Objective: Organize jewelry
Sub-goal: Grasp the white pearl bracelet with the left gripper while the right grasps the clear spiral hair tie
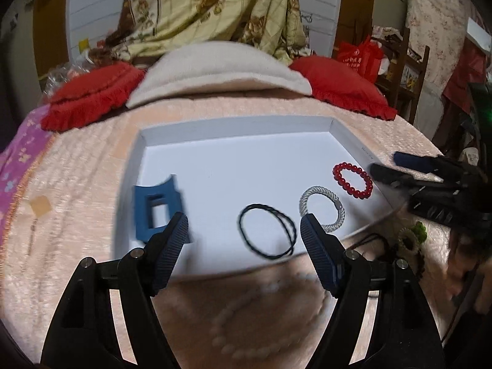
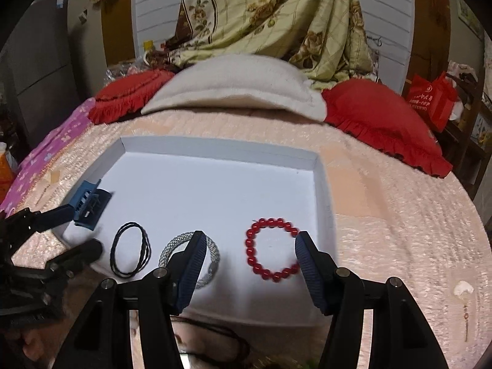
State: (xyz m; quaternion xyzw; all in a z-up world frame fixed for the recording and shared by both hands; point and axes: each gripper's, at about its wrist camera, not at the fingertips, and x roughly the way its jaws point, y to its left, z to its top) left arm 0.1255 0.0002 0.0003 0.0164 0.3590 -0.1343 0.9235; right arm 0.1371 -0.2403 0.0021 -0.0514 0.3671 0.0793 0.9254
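A shallow white cardboard tray (image 2: 319, 184) lies on the peach quilted bed cover (image 2: 384, 221), and four items sit in a row along its near edge.

At the near left corner rests a blue plastic claw hair clip (image 1: 156, 212). Next along the near edge lie a black braided elastic hair tie (image 1: 267, 230), a silver woven-mesh bracelet (image 1: 323, 207) and, nearest the right wall, a red round-bead bracelet (image 2: 272, 250).

Outside the tray, on the bed cover by the near edge, lies a pale bead necklace (image 1: 261, 313) (blurred, detail uncertain), with a dark cord (image 2: 212, 335) and a green-and-cream beaded piece (image 1: 412, 236) to its right.

The left hand-held gripper (image 1: 244, 230) stands wide open and empty above the clip and the hair tie. The right hand-held gripper (image 2: 247, 246) is parted about halfway, also empty, with the red bracelet framed between its fingers but untouched.

Handling assessment:
- All pieces appear light.
- The clip is rigid; take it across its flat body.
- The hair tie is limp and should be pinched at one point.
- The bead strands are likely smooth and slippery, and flex on their cord; grip across one side of the loop, not a single bead.
- The mesh bracelet likely holds its shape; its clasp offers a firm hold.
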